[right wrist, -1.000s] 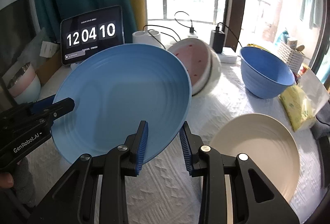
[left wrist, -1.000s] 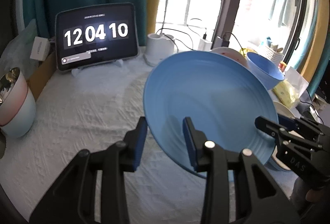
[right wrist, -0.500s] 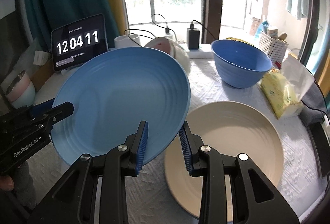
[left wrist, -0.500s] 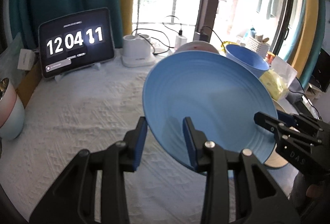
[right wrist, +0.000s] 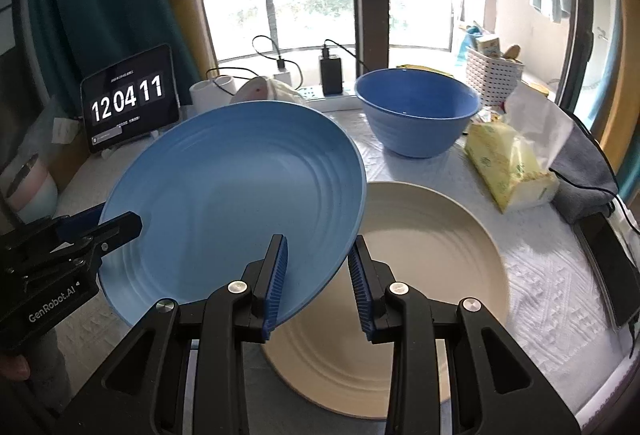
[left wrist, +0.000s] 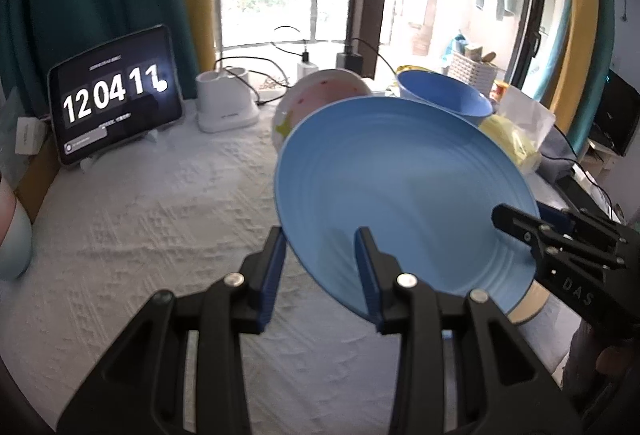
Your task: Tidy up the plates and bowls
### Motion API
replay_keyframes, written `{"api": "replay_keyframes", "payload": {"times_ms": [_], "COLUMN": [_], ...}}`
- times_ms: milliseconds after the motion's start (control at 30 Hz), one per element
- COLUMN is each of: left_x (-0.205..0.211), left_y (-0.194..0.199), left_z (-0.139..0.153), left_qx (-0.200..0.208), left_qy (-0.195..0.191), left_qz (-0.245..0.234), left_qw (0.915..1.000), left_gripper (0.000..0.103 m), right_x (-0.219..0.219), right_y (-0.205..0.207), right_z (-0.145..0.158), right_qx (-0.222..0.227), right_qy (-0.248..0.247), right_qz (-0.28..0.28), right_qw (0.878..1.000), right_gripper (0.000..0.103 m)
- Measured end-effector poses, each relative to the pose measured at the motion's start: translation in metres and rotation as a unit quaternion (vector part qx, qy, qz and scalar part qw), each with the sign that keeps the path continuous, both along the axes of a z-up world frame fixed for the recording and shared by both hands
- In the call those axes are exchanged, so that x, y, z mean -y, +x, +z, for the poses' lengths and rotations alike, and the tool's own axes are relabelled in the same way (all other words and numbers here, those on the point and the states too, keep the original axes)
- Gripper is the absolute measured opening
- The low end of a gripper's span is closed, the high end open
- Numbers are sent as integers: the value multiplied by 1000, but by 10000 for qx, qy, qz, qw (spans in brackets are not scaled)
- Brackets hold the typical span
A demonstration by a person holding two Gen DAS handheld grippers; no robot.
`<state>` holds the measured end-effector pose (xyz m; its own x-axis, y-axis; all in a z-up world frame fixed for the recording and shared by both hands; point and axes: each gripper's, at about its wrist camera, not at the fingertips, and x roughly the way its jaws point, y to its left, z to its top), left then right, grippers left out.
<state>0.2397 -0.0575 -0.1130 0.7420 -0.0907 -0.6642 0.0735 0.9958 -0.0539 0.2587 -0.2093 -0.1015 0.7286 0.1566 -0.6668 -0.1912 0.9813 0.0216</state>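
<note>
Compared with a second ago, the blue plate (right wrist: 236,195) has travelled sideways across the white tablecloth (left wrist: 152,235): then the cream plate (right wrist: 432,259) lay well off to its side, and now the blue plate's edge hangs over the cream plate's near rim, lifted clear of it and tilted. The clock on the tablet (right wrist: 128,99) has ticked on by one second, and the spotted bowl (left wrist: 320,103), which the blue plate mostly hid in the left wrist view, now shows behind its far edge. Both grippers have kept the same narrow opening throughout. The left gripper (left wrist: 320,267) is clamped on one edge of the blue plate, one pad under the rim and the other on the inner face. The right gripper (right wrist: 316,275) grips the opposite edge in the same way, with the rim running between its ribbed blue pads (right wrist: 276,275). The blue bowl (right wrist: 416,111) stands upright on the cloth beyond the cream plate, near the yellow tissue pack (right wrist: 508,167).
</note>
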Motion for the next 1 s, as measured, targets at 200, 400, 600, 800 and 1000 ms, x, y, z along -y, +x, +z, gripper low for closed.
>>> {"api": "replay_keyframes", "payload": {"times_ms": [200,400,600,800,1000], "left_x": [23,46,65,86,98], "left_y": [1,-1,-2,-2,-2], "left_z": [-2,-8,-14,-20,-25], "left_qx": [-35,-90,-173,-252,-338], "left_qy": [55,105,163,242,298], "left_qz": [-167,-325,-489,-653,-716], "left_qw": [9998,9994,9985,9973,9964], "left_gripper": [37,37,37,37,37], "right_x": [23,47,68,88,102], "right_y": [-5,-12,-17,-24,-27], "right_z": [-1,-5,-10,-13,-18], "right_qx": [-1,-39,-85,-94,-171], "right_qy": [43,68,91,99,144], "right_qz": [-167,-333,-481,-620,-738], "right_qw": [9999,9994,9988,9980,9970], "right_gripper": [34,34,34,34,34]}}
